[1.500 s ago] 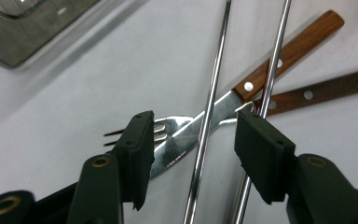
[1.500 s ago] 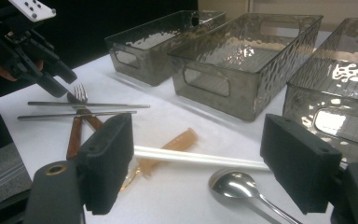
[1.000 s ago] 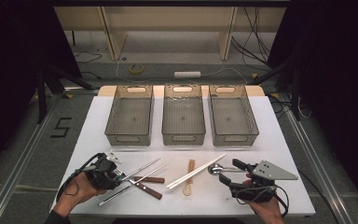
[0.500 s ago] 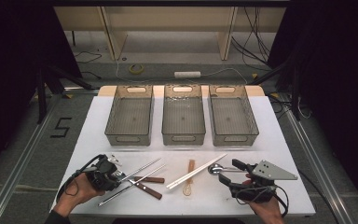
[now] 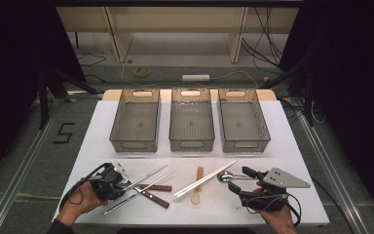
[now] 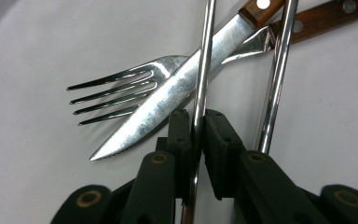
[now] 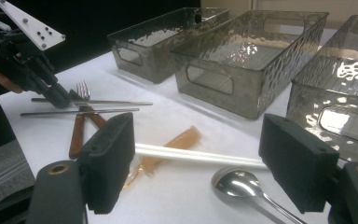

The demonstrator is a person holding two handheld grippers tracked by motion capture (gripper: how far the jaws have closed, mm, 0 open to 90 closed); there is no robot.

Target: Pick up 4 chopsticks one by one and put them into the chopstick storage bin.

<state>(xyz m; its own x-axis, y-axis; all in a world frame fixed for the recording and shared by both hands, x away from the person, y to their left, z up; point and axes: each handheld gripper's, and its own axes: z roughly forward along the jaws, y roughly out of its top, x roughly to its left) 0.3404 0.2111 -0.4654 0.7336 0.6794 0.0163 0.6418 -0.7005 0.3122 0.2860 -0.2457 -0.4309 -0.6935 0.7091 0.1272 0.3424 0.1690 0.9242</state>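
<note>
- The left gripper point(image 6: 196, 140) is pinching one metal chopstick point(image 6: 203, 70); its jaws have just been closing, and the pads are now pressing on the rod from both sides
- That chopstick is lying across the knife point(image 6: 177, 88), which is crossing over the fork point(image 6: 121, 88); the second metal chopstick point(image 6: 275, 88) is lying just beside the pinched one
- The right gripper point(image 7: 196, 168) is hovering with jaws spread wide, nothing between them; the spoon point(image 7: 240, 184) and white chopsticks point(image 7: 191, 156) are lying just beyond it, well apart from the knife
</note>
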